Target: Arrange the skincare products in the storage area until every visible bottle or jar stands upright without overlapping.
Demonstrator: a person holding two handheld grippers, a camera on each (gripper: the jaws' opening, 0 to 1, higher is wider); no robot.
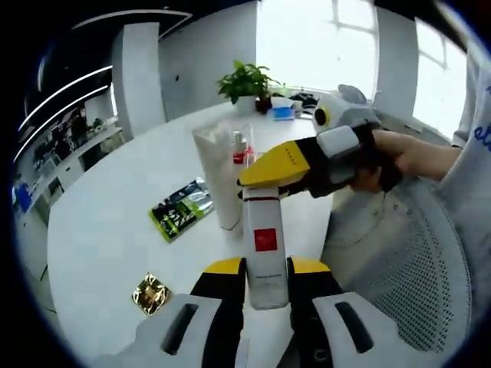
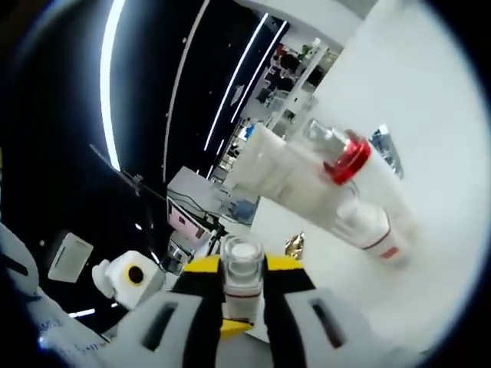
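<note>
In the left gripper view my left gripper (image 1: 265,274) is shut on the lower body of a white bottle (image 1: 265,249) with a red square label, held above the table. From the right, my right gripper (image 1: 278,170), held by a hand, is shut on the top of that bottle. The right gripper view shows my right gripper (image 2: 243,285) clamping the bottle's clear cap (image 2: 243,261). Behind stand a white tube (image 1: 218,175) (image 2: 282,178) and a pump bottle with a red collar (image 1: 242,150) (image 2: 343,158). Another white bottle (image 2: 370,225) with red marks is beside them.
A green packet (image 1: 182,208) and a gold foil sachet (image 1: 151,293) (image 2: 294,244) lie on the white table (image 1: 107,230). A potted plant (image 1: 245,81) and small items stand at the far edge. A mesh chair (image 1: 414,261) is at the right.
</note>
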